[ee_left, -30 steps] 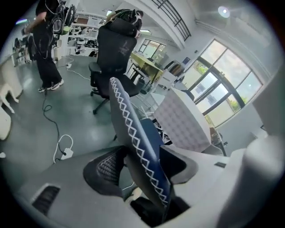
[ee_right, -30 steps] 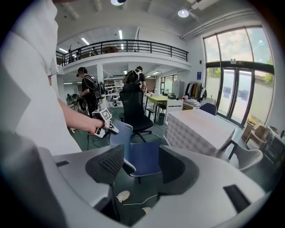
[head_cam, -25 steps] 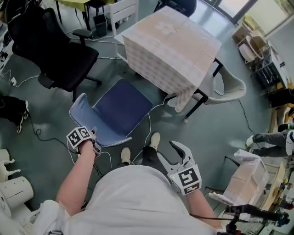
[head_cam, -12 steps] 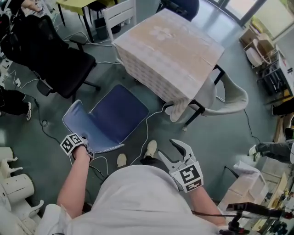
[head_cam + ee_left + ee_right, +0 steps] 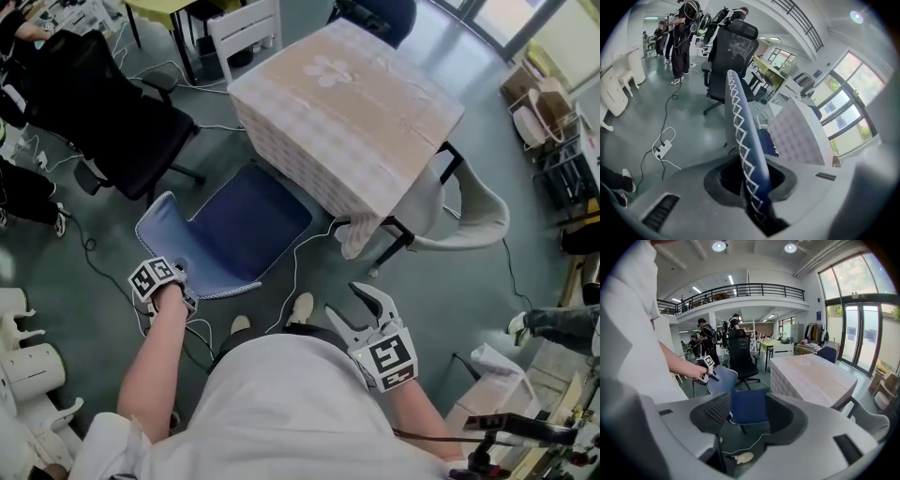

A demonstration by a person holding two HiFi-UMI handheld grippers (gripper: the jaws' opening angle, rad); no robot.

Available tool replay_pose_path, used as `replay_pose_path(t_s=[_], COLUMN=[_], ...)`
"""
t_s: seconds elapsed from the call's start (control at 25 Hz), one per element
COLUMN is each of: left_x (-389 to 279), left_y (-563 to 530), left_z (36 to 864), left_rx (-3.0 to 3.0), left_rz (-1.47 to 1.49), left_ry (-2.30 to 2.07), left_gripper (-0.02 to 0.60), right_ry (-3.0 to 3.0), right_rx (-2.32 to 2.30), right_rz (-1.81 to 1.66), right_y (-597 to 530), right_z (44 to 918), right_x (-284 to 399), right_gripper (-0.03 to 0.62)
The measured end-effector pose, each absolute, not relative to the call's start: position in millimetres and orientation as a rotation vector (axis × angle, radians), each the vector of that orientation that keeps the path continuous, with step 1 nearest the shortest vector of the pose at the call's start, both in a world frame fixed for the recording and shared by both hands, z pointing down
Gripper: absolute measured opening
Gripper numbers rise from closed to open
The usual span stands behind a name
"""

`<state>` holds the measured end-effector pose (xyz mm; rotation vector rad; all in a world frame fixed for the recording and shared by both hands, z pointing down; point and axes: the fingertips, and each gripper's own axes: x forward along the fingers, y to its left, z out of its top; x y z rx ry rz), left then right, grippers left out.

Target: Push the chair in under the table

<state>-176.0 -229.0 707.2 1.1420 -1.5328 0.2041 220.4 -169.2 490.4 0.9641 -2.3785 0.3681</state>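
A blue chair has its seat beside the table, which wears a pale checked cloth; the seat's far corner lies at the cloth's hem. My left gripper is shut on the top edge of the chair's backrest. In the left gripper view that stitched edge runs up between the jaws of the left gripper, which press on it. My right gripper hangs open and empty near the person's waist. In the right gripper view, the right gripper frames the seat and the table.
A black office chair stands left of the blue chair. A pale shell chair sits at the table's right side, a white chair behind it. Cables and a power strip lie on the floor. People stand far left.
The left gripper has closed on the backrest's edge and moved with it; the blue seat now lies nearer the table's cloth. The right gripper shifted a little and stays open.
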Motion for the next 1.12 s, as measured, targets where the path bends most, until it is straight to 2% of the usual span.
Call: replay_pose_path(t_s=[1.12], left_x=[-53], left_y=[-362], left_z=[705], left_rx=[1.138], left_rz=[0.126], left_ry=[-1.48], left_gripper=[0.072], right_ry=[-2.308], right_rx=[1.083], right_rz=[0.421], right_y=[-215], right_z=[498], right_x=[301], right_gripper=[0.242])
